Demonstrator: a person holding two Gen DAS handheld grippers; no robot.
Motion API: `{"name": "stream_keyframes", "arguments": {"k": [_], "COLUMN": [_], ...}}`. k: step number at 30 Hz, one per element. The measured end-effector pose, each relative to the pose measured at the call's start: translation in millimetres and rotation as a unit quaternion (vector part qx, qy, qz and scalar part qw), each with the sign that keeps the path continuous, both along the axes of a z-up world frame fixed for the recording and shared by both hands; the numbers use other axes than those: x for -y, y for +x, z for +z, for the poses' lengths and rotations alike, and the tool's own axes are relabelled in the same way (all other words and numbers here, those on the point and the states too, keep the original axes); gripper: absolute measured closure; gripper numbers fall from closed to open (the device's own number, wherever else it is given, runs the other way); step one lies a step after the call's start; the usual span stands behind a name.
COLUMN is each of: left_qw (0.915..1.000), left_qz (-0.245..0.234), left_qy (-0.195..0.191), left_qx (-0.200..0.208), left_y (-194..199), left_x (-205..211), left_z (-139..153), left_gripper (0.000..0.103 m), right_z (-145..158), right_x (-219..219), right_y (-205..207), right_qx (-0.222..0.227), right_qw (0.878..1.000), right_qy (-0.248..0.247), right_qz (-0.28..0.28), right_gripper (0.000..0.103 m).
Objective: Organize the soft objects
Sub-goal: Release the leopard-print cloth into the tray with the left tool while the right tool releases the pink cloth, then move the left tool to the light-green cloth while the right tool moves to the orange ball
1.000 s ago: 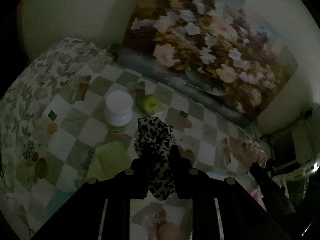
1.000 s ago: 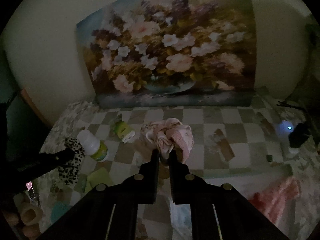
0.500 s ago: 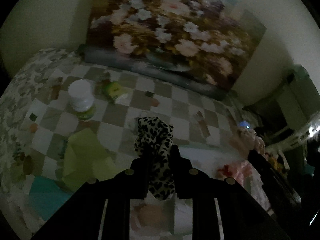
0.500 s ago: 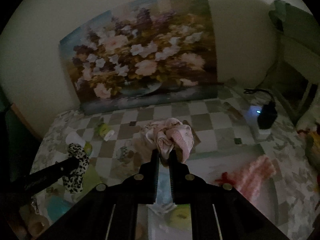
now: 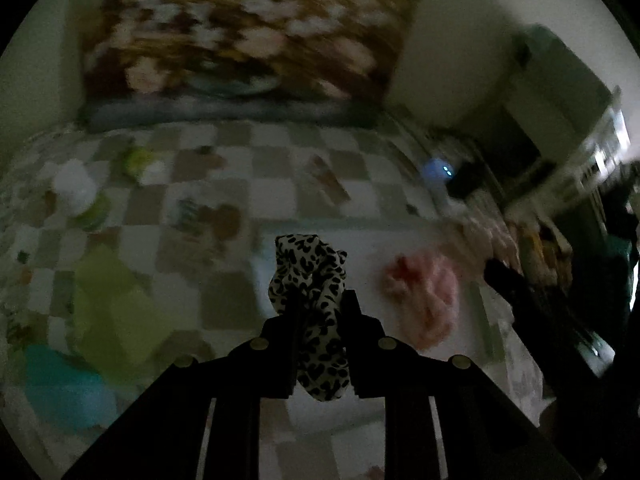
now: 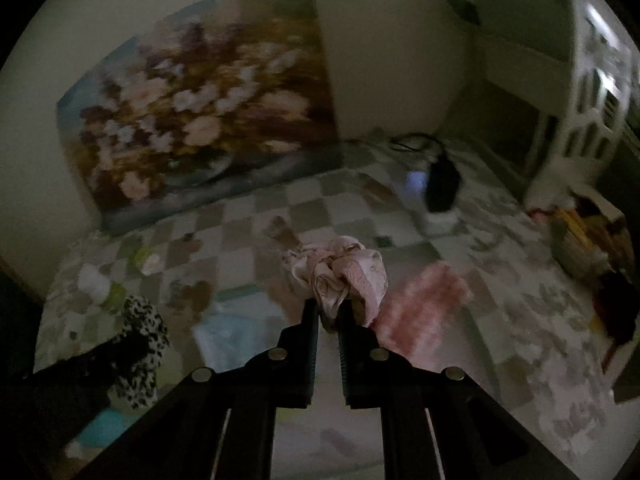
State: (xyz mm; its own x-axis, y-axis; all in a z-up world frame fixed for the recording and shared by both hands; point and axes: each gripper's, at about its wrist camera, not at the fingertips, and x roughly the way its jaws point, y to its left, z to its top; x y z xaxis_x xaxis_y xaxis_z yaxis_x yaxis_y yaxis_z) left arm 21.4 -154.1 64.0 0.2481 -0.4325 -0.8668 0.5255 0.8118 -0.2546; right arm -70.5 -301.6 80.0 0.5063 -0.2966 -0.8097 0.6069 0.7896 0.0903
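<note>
My left gripper (image 5: 320, 300) is shut on a black-and-white leopard-print scrunchie (image 5: 308, 276), held above the checkered tablecloth (image 5: 224, 196). The same scrunchie (image 6: 140, 340) shows at the lower left of the right wrist view. My right gripper (image 6: 328, 308) is shut on a pale pink satin scrunchie (image 6: 340, 272), which bunches above the fingertips. A fluffy pink scrunchie (image 5: 424, 296) lies on the table to the right of the leopard one, and the fluffy pink scrunchie (image 6: 420, 304) sits just right of my right gripper. The room is dim and both views are blurred.
A large flower painting (image 6: 200, 112) leans on the wall behind the table. A white jar (image 5: 76, 192), a green packet (image 5: 140, 160), a yellow-green cloth (image 5: 112, 304) and a teal item (image 5: 64, 384) lie at left. A black device with a lit light (image 6: 440, 184) stands at the right.
Both grippers have swept to the right across the table with their scrunchies still held. The jar and green packet slid leftward in view; the fluffy pink scrunchie has come close.
</note>
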Motion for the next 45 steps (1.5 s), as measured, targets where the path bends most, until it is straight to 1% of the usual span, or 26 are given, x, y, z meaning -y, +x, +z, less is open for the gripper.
{"name": "stream_keyframes", "arguments": {"k": [5,10,14,15,20,22,25,27,28,29,31,32,33,34,35,36,38,40,41,42,43,44,45], "left_qw": [0.9993,0.9977,0.9959,0.9952,0.9918,0.9903,0.9896,0.9898,0.9899,0.9900,0.9904,0.9906,0.9907,0.9911,0.9917,0.9923,0.9934,0.9945,0.9951,0.9955,0.9948,0.9939,0.9936], "left_qz": [-0.032,-0.049,-0.053,-0.052,-0.043,-0.039,-0.038,-0.037,-0.037,-0.036,-0.036,-0.036,-0.035,-0.034,-0.032,-0.029,-0.022,-0.009,0.004,0.019,0.042,0.057,0.065], "left_qy": [0.018,0.027,0.048,0.052,0.067,0.071,0.072,0.075,0.075,0.074,0.070,0.068,0.067,0.065,0.063,0.060,0.055,0.050,0.050,0.054,0.068,0.076,0.076], "left_qx": [-0.011,-0.039,-0.056,-0.064,-0.099,-0.113,-0.119,-0.115,-0.115,-0.114,-0.113,-0.113,-0.113,-0.111,-0.108,-0.105,-0.098,-0.091,-0.085,-0.076,-0.064,-0.056,-0.053], "left_y": [-26,-42,-47,-48,-47,-46,-47,-49,-49,-49,-49,-48,-47,-45,-44,-43,-38,-32,-27,-22,-16,-10,-5], "left_x": [24,36,43,44,44,42,42,42,43,43,41,40,40,39,38,37,32,27,23,20,15,11,6], "left_z": [-19,-39,-59,-65,-85,-90,-92,-90,-90,-88,-85,-84,-82,-80,-78,-75,-71,-68,-67,-66,-67,-67,-67], "left_gripper": [0.083,0.083,0.083,0.083,0.083,0.082,0.079,0.069,0.066,0.063,0.062,0.060,0.056,0.053,0.047,0.043,0.039,0.025,0.012,0.005,0.003,0.003,0.003], "right_z": [-11,-22,-41,-50,-76,-82,-86,-87,-87,-87,-86,-85,-85,-85,-84,-84,-83,-83,-82,-82,-82,-82,-82], "right_x": [19,34,41,44,49,49,48,48,48,48,47,47,47,46,46,45,43,41,41,40,39,38,37], "right_y": [-26,-45,-50,-50,-49,-49,-48,-48,-48,-48,-47,-45,-45,-44,-44,-43,-42,-39,-38,-37,-36,-35,-34], "right_qx": [-0.009,-0.029,-0.053,-0.065,-0.104,-0.116,-0.127,-0.129,-0.130,-0.132,-0.136,-0.137,-0.136,-0.135,-0.135,-0.135,-0.135,-0.136,-0.136,-0.137,-0.136,-0.135,-0.133], "right_qw": [0.999,0.997,0.995,0.994,0.989,0.987,0.985,0.985,0.985,0.984,0.984,0.984,0.985,0.985,0.985,0.986,0.986,0.986,0.987,0.987,0.987,0.988,0.988], "right_qy": [0.019,0.017,0.031,0.041,0.064,0.069,0.071,0.072,0.073,0.073,0.069,0.067,0.065,0.064,0.063,0.061,0.057,0.054,0.052,0.050,0.048,0.045,0.041], "right_qz": [-0.036,-0.071,-0.080,-0.083,-0.088,-0.089,-0.088,-0.089,-0.089,-0.090,-0.090,-0.089,-0.087,-0.086,-0.085,-0.083,-0.080,-0.074,-0.071,-0.068,-0.065,-0.063,-0.060], "right_gripper": [0.092,0.092,0.092,0.092,0.092,0.089,0.089,0.087,0.079,0.066,0.050,0.050,0.050,0.047,0.040,0.037,0.031,0.026,0.023,0.020,0.012,0.000,0.000]}}
